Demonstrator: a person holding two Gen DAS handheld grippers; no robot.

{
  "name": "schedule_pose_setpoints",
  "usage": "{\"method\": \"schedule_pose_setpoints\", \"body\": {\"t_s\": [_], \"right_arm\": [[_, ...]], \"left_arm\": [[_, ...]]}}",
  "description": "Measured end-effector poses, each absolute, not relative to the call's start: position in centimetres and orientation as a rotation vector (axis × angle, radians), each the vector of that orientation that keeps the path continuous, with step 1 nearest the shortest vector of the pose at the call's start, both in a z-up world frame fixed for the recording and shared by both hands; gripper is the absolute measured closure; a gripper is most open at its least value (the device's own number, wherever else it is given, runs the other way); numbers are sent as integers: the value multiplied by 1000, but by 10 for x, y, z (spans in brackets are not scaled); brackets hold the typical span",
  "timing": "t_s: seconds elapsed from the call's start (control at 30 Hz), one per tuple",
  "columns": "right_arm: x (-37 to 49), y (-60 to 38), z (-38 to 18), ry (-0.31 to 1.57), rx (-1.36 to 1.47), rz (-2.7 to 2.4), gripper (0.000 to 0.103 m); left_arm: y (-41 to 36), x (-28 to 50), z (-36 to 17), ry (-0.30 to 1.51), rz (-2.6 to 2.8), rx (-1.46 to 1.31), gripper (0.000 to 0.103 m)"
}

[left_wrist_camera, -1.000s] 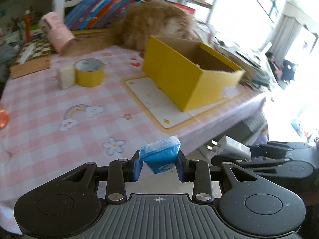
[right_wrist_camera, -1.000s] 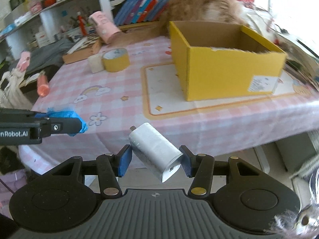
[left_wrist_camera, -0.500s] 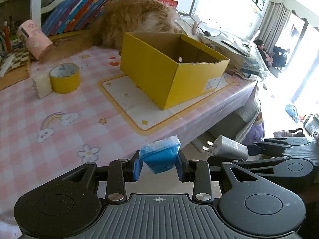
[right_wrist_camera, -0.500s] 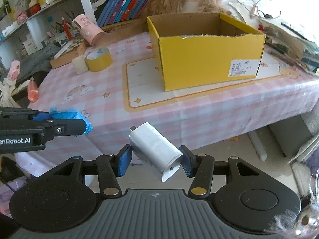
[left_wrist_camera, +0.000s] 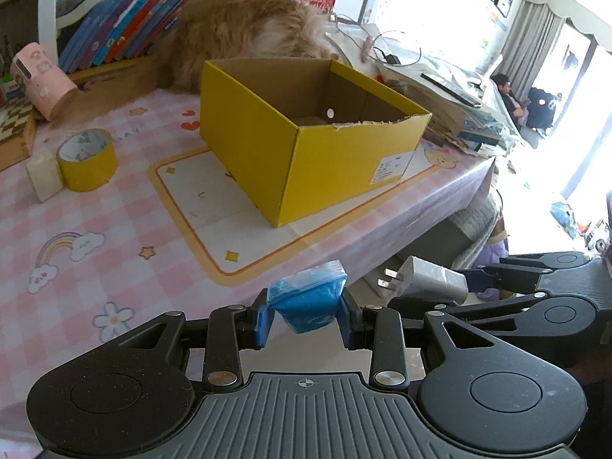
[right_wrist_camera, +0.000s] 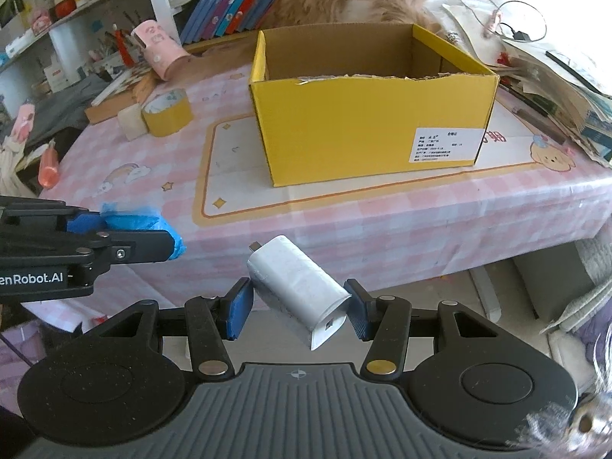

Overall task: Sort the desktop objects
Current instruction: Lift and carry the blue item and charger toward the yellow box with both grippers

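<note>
Transport step: my left gripper (left_wrist_camera: 306,319) clamps a blue packet (left_wrist_camera: 306,300), my right gripper (right_wrist_camera: 298,308) a white charger (right_wrist_camera: 296,287), both near the table edge; I should clear the yellow box (right_wrist_camera: 367,130) rim, then release inside.

The box (right_wrist_camera: 367,130) at the frame's centre is matt yellow cardboard, raw brown inside, its top edge torn rough. A glossy pink checked plastic cloth (right_wrist_camera: 420,206) covers the table. The charger (right_wrist_camera: 298,290) is smooth white plastic, the blue bag (left_wrist_camera: 306,298) crinkly shiny film, the tape roll (left_wrist_camera: 88,160) glossy yellow
</note>
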State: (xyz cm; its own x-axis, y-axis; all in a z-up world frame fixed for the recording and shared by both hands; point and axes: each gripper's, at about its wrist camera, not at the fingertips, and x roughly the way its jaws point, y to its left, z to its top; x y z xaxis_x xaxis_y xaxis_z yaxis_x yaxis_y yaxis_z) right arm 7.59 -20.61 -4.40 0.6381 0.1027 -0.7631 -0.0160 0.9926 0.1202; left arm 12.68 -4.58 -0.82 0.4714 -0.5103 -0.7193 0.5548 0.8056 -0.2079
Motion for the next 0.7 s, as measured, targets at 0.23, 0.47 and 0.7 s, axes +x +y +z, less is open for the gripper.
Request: {"method": "schedule_pose_setpoints", "body": {"t_s": [0.23, 0.47, 0.7], "right_arm": [[84, -233, -46, 898, 96, 86, 54], [91, -258, -49, 910, 78, 115, 54], [98, -285, -54, 920, 49, 134, 54]], "left_arm": [[-73, 130, -14, 878, -638, 49, 70], [-103, 130, -18, 887, -632, 55, 70], [-131, 134, -24, 899, -610, 34, 70]]}}
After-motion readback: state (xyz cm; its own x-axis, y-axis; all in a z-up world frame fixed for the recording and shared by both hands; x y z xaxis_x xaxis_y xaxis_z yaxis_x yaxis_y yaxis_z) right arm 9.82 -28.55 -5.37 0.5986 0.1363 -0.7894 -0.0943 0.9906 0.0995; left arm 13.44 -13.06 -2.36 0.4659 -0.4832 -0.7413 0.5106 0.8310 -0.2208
